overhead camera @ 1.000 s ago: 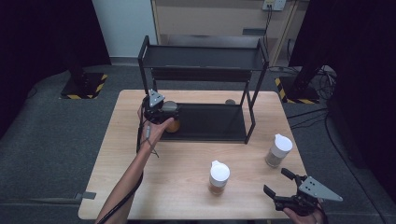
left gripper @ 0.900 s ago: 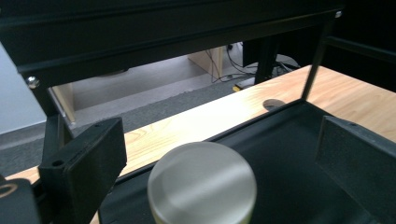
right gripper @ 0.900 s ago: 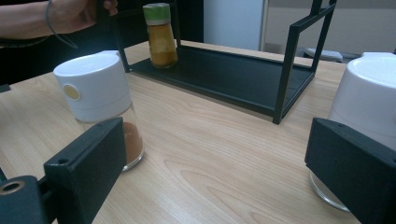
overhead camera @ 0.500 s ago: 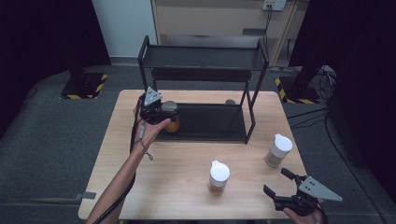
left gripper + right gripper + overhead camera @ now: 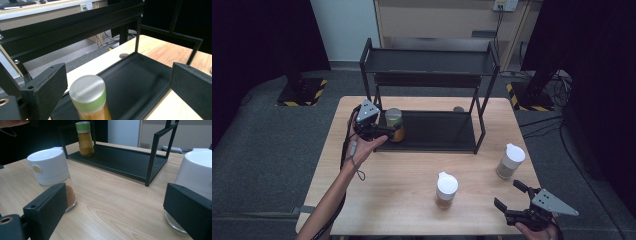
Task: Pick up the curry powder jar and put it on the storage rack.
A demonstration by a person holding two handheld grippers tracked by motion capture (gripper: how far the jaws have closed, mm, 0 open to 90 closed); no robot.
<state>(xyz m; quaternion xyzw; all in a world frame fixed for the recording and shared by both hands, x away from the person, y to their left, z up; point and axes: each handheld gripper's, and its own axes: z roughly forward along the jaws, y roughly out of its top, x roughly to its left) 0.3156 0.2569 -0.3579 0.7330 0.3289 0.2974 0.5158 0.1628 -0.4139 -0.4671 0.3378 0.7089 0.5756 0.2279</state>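
Note:
A jar with a green lid (image 5: 394, 124) and yellow-brown contents stands at the left end of the lower shelf of a black rack (image 5: 447, 142). My left gripper (image 5: 384, 131) reaches in from the left, and in the left gripper view the jar (image 5: 88, 97) stands between its wide jaws, nearer the left one, with neither pad pressing on it. My left gripper (image 5: 118, 82) is open. Near the table's front right corner my right gripper (image 5: 508, 195) is open and holds nothing. In the right gripper view it (image 5: 117, 202) faces the rack (image 5: 150, 157).
Two white-capped spice jars stand on the wooden table: one front centre (image 5: 446, 190) with reddish powder (image 5: 51, 175), one at the right (image 5: 510, 161), close to my right jaw (image 5: 195, 177). The rack's upper shelf (image 5: 429, 62) overhangs the lower one.
My left gripper has drawn back slightly to the left and risen a little, while the green-lidded jar stays on the shelf. The right gripper has not moved.

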